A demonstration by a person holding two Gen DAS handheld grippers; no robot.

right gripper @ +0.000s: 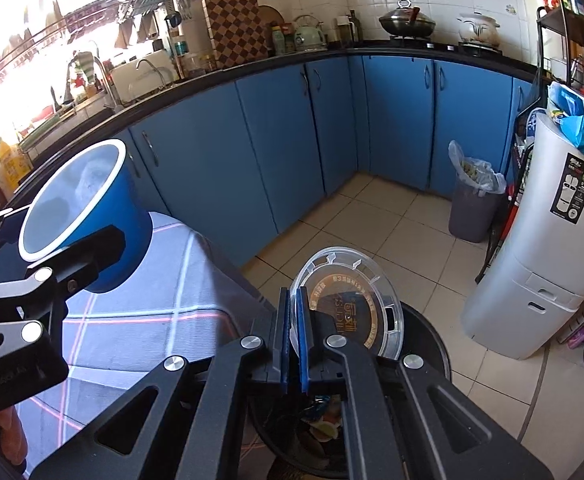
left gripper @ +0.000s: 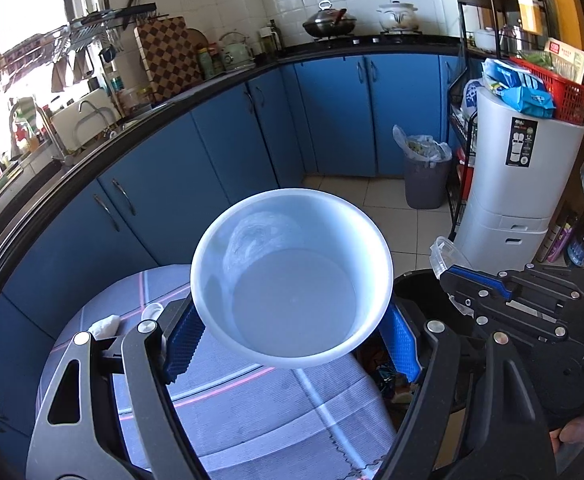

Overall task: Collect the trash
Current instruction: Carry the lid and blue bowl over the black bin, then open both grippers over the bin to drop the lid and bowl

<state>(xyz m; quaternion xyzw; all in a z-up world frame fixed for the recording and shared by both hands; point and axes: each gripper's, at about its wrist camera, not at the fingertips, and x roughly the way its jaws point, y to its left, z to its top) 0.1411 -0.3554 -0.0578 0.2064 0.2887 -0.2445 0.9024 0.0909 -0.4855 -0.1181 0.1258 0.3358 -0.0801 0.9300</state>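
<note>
Between the left gripper's (left gripper: pixel 292 350) jaws sat a blue paper bowl (left gripper: pixel 292 272), clenched at its sides, white inside with a crumpled film against its wall. Right of them, the right gripper (right gripper: pixel 293 344) pinched a clear plastic lid (right gripper: pixel 348 308) edge-on above a black bin (right gripper: pixel 424 328) holding colourful scraps, beside the checked tabletop (right gripper: pixel 140 304).

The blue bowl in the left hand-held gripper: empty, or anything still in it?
Nearly empty: the blue bowl holds no solid contents, only a whitish film smeared on its inner wall. The left hand-held gripper clamps it, tilted toward the camera.
</note>
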